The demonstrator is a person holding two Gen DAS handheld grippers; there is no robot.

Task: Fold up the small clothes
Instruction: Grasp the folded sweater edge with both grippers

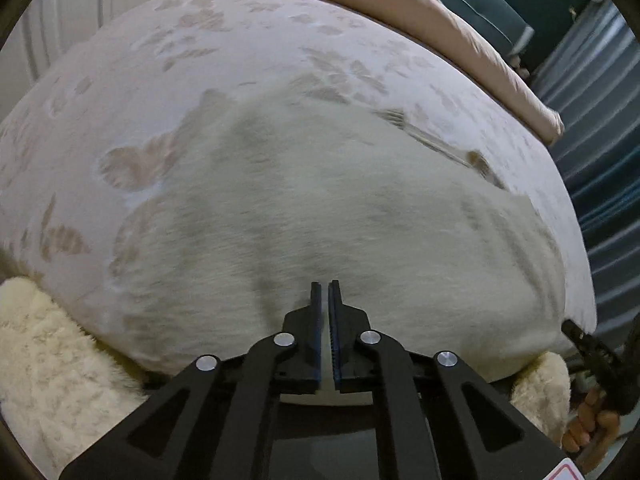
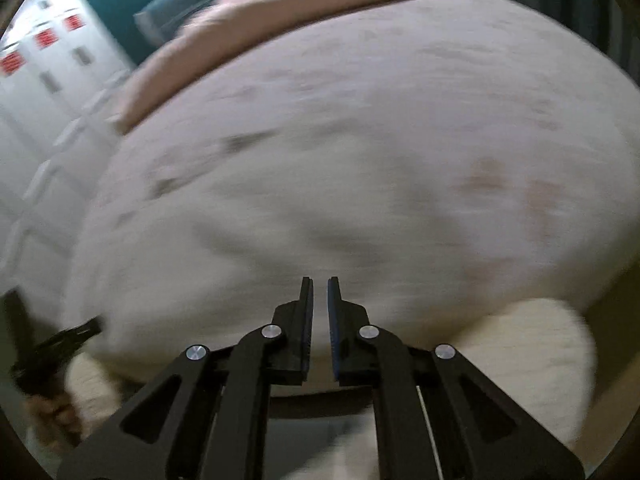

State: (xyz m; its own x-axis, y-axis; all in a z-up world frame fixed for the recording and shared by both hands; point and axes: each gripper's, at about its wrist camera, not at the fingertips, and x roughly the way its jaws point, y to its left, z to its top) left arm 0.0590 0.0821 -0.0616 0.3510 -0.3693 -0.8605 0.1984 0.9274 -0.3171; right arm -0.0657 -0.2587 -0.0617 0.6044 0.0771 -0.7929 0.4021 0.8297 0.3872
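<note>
A white garment (image 1: 320,200) lies spread on the pale patterned bedspread (image 1: 160,60), and in the right wrist view the garment (image 2: 280,220) is blurred. My left gripper (image 1: 325,283) has its jaws almost together, and creases in the cloth run to its tips, so it pinches the garment near its front edge. My right gripper (image 2: 320,280) stands the same way, pinching that cloth further right. The right gripper (image 1: 576,336) also shows at the garment's near right corner, held by a hand (image 1: 592,424). The left gripper (image 2: 76,336) shows at the near left corner.
A pink-beige quilt (image 1: 460,28) lies along the far side of the bed. Fluffy cream fabric (image 1: 52,360) hangs at the bed's near edge. Blue striped curtains (image 1: 592,128) stand to the right, and white cabinets (image 2: 48,72) with red labels stand beyond the bed.
</note>
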